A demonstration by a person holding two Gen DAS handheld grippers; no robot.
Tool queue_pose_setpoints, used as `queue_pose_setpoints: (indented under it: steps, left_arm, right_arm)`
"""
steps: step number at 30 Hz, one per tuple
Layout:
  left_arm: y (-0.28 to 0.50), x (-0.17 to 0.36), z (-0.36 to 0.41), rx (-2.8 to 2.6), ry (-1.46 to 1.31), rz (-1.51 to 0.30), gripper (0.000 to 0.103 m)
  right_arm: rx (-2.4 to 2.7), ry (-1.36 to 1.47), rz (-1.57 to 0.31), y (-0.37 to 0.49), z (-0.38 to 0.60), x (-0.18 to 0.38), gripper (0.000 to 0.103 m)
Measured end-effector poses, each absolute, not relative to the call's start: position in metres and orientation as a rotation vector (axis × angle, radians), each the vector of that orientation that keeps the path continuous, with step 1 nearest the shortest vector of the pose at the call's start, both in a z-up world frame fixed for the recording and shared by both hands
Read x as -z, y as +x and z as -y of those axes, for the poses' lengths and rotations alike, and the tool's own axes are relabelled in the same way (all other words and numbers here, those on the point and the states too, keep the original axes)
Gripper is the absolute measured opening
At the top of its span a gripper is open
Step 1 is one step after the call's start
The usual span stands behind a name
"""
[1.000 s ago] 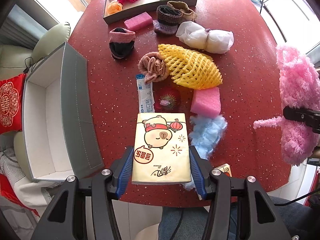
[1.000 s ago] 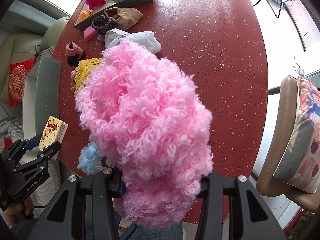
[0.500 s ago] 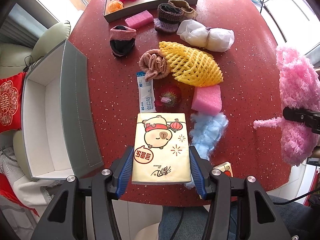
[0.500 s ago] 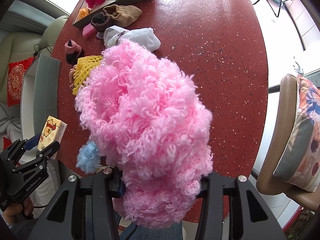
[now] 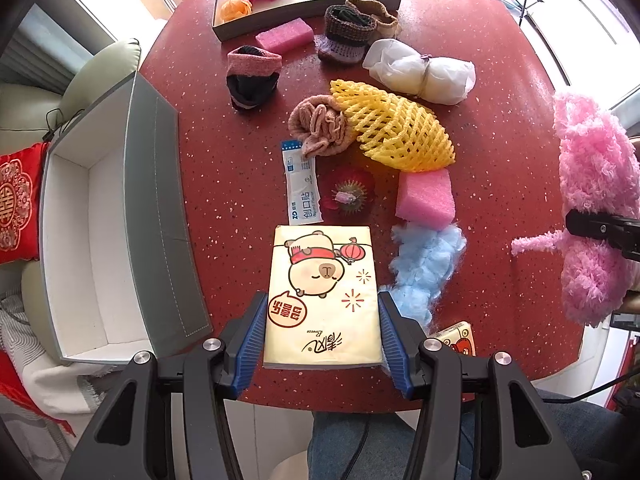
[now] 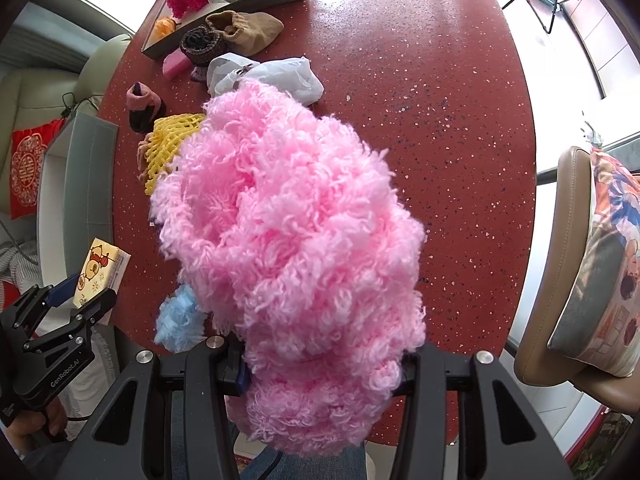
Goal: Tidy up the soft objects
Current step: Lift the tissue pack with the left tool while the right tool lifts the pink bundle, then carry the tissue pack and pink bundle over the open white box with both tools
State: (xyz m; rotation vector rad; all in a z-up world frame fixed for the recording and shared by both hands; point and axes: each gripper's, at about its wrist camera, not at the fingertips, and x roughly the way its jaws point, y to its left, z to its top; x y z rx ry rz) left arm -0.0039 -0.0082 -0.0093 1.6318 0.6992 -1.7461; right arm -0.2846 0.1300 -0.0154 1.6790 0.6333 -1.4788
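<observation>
A cream tissue pack [image 5: 324,280] printed with a cartoon bear sits between the blue pads [image 5: 252,340] of my left gripper [image 5: 322,332], which is shut on it just above the near edge of the red table [image 5: 500,128]. My right gripper [image 6: 320,368] is shut on a big fluffy pink yarn bundle [image 6: 292,240] that hides its fingers and much of the table. From the left wrist view that pink bundle [image 5: 592,184] hangs at the table's right edge. The right wrist view shows the left gripper [image 6: 76,296] with the tissue pack [image 6: 100,268] at lower left.
An open grey box [image 5: 160,208] with a white inside stands at the left. A shallow tray [image 5: 304,8] at the far edge holds a magenta pompom, an orange flower and a green puff. A yellow foam net [image 5: 400,136], pink sponge [image 5: 426,198], blue fluff [image 5: 424,264] and white bag [image 5: 424,72] lie loose.
</observation>
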Motion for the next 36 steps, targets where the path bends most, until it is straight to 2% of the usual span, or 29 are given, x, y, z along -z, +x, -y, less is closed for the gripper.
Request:
queue_pose_setpoints:
  steps: [10,19,31,36]
  left_arm:
    - [0.024,0.017,0.038,1.808,1.669,-0.714,0.055]
    - [0.063,0.020,0.069,1.858,1.653,-0.765,0.055]
    - [0.117,-0.008,0.105,1.889,1.420,-0.893,0.055]
    - [0.131,-0.020,0.111,1.900,1.338,-0.887,0.055]
  right_arm:
    - [1.558,1.739,-0.597,-0.260,-0.116,0.016,0.049]
    - [1.609,1.755,-0.636,-0.218,-0.094,0.012,0.049]
    - [1.601,1.625,-0.741,-0.173,-0.038,-0.020,0.049]
    - [1.550,1.557,-0.799,-0.146,-0.005,-0.029,0.049]
